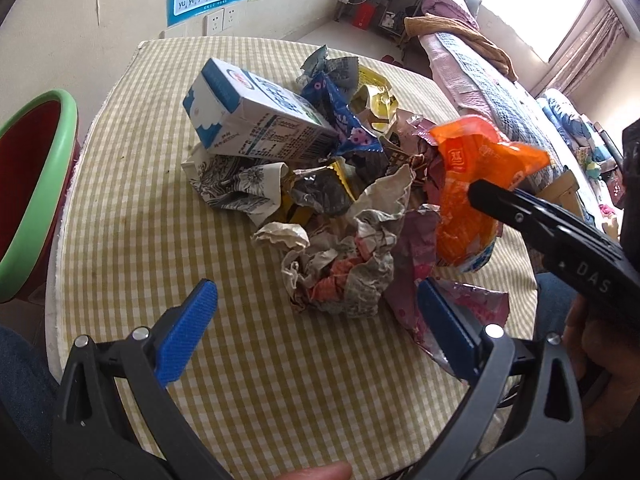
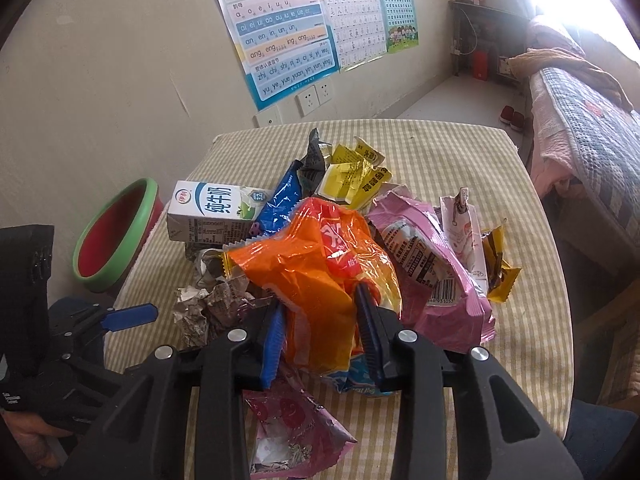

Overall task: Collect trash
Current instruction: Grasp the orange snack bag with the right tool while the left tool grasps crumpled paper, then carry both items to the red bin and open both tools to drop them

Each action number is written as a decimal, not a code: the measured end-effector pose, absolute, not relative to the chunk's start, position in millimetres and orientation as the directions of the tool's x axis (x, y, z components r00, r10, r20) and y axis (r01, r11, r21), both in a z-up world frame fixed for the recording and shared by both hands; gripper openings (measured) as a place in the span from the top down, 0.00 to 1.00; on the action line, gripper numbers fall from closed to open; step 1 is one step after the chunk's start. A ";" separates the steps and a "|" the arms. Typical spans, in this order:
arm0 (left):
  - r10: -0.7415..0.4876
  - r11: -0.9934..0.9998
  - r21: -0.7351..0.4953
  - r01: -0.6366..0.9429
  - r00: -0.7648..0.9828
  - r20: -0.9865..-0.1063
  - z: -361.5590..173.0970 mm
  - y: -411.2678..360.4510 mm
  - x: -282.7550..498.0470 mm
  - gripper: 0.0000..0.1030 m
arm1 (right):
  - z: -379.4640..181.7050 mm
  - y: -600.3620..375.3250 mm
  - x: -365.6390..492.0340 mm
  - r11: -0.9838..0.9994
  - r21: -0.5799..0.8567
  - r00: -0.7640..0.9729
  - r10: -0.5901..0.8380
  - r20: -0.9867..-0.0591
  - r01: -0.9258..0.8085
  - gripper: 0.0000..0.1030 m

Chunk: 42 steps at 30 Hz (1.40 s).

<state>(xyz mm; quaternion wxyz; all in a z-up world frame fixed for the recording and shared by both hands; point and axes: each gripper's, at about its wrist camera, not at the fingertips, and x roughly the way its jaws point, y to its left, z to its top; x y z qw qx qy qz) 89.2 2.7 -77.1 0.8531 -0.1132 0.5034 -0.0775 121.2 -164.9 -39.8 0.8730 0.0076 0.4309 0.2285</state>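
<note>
A heap of trash lies on the checked table (image 1: 132, 208): a blue and white milk carton (image 1: 248, 116), a crumpled newspaper ball (image 1: 348, 264), a blue wrapper (image 1: 340, 116), yellow wrappers (image 2: 356, 176) and pink wrappers (image 2: 432, 264). My right gripper (image 2: 320, 332) is shut on an orange snack bag (image 2: 316, 260) at the near side of the heap; it also shows in the left wrist view (image 1: 472, 196). My left gripper (image 1: 316, 332) is open and empty, just short of the newspaper ball. A green-rimmed red bin (image 1: 36, 184) stands left of the table.
A wall with charts (image 2: 288, 28) and sockets is behind the table. A bed with quilts (image 2: 592, 128) runs along the right. A small pink wrapper (image 2: 288, 420) lies near the table's front edge. Bare cloth lies to the left of the heap.
</note>
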 end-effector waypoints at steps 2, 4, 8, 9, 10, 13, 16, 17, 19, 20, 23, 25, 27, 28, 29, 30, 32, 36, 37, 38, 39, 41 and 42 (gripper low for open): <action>-0.241 0.963 -0.267 0.013 0.472 -0.848 -81.5 0.9 93.7 0.08 | -36.0 -165.5 118.3 0.896 0.200 0.536 0.403 -0.742 -0.396 0.68; -0.240 0.964 -0.266 0.009 0.460 -0.855 -85.5 -1.0 97.8 0.13 | -34.9 -166.4 116.8 0.896 0.204 0.539 0.405 -0.739 -0.394 0.68; -0.244 0.963 -0.270 0.005 0.445 -0.862 -92.1 -2.7 102.5 0.34 | -35.9 -167.0 115.1 0.897 0.202 0.539 0.403 -0.739 -0.393 0.68; -0.251 0.961 -0.277 0.007 0.443 -0.860 -93.2 -2.8 103.2 0.42 | -36.1 -167.4 115.2 0.897 0.204 0.538 0.404 -0.740 -0.392 0.68; -0.264 0.957 -0.288 0.013 0.442 -0.857 -93.6 -3.3 103.3 0.47 | -36.0 -167.5 114.7 0.897 0.205 0.537 0.404 -0.740 -0.392 0.67; -0.274 0.956 -0.292 0.030 0.451 -0.850 -91.5 -5.3 100.2 0.60 | -34.8 -167.6 112.3 0.898 0.196 0.543 0.400 -0.738 -0.394 0.67; -0.287 0.952 -0.305 0.035 0.460 -0.840 -87.0 -2.9 95.3 0.63 | -30.0 -165.8 108.2 0.900 0.172 0.562 0.390 -0.729 -0.401 0.67; -0.287 0.951 -0.308 0.033 0.466 -0.837 -84.7 -1.6 93.4 0.63 | -28.0 -165.5 106.8 0.900 0.165 0.569 0.388 -0.725 -0.403 0.67; -0.291 0.948 -0.317 0.028 0.481 -0.827 -77.9 2.6 88.5 0.63 | -23.0 -165.8 104.2 0.901 0.153 0.583 0.385 -0.716 -0.406 0.67; -0.294 0.946 -0.323 0.026 0.490 -0.821 -73.7 4.7 86.3 0.64 | -20.6 -165.9 103.5 0.900 0.152 0.587 0.386 -0.712 -0.407 0.67; -0.296 0.941 -0.337 0.016 0.519 -0.802 -60.3 12.0 80.3 0.64 | -15.8 -165.7 102.2 0.900 0.148 0.596 0.388 -0.703 -0.411 0.67; -0.298 0.938 -0.346 0.009 0.530 -0.794 -52.8 15.8 77.6 0.63 | -12.6 -164.2 101.7 0.900 0.138 0.605 0.384 -0.697 -0.413 0.67; -0.298 0.935 -0.355 0.000 0.542 -0.786 -46.2 21.5 74.9 0.63 | -10.0 -162.6 102.5 0.899 0.141 0.607 0.388 -0.694 -0.414 0.67; -0.297 0.934 -0.358 -0.005 0.548 -0.782 -43.3 24.9 73.3 0.63 | -8.2 -161.8 102.7 0.899 0.143 0.607 0.391 -0.692 -0.415 0.68; -0.296 0.932 -0.362 -0.010 0.554 -0.778 -40.9 27.5 72.6 0.63 | -6.3 -160.7 102.5 0.897 0.144 0.608 0.394 -0.689 -0.417 0.68; -0.295 0.931 -0.366 -0.016 0.560 -0.774 -38.4 30.7 71.2 0.63 | -4.0 -159.8 102.2 0.896 0.147 0.609 0.398 -0.686 -0.420 0.68; -0.281 0.931 -0.363 -0.030 0.575 -0.768 -33.7 37.5 66.8 0.63 | 0.8 -157.6 102.2 0.892 0.159 0.609 0.411 -0.678 -0.424 0.67; -0.238 0.940 -0.336 -0.051 0.610 -0.756 -21.9 53.1 59.3 0.63 | 11.8 -147.8 101.7 0.879 0.176 0.610 0.439 -0.660 -0.443 0.67; -0.223 0.944 -0.325 -0.055 0.619 -0.753 -19.1 57.0 57.4 0.63 | 14.7 -144.0 101.5 0.874 0.179 0.609 0.448 -0.654 -0.451 0.67; -0.208 0.947 -0.314 -0.062 0.626 -0.751 -16.6 61.5 56.1 0.63 | 17.8 -139.6 102.1 0.869 0.183 0.608 0.458 -0.649 -0.460 0.67; -0.194 0.950 -0.305 -0.070 0.632 -0.750 -14.5 66.4 54.8 0.63 | 20.6 -134.6 102.5 0.864 0.185 0.606 0.467 -0.644 -0.469 0.67; -0.166 0.952 -0.291 -0.090 0.647 -0.744 -9.9 78.7 52.5 0.63 | 25.7 -123.8 102.6 0.852 0.186 0.602 0.485 -0.634 -0.490 0.67; -0.148 0.954 -0.282 -0.102 0.656 -0.740 -7.5 85.8 51.6 0.63 | 28.0 -118.3 103.5 0.846 0.189 0.599 0.494 -0.630 -0.499 0.67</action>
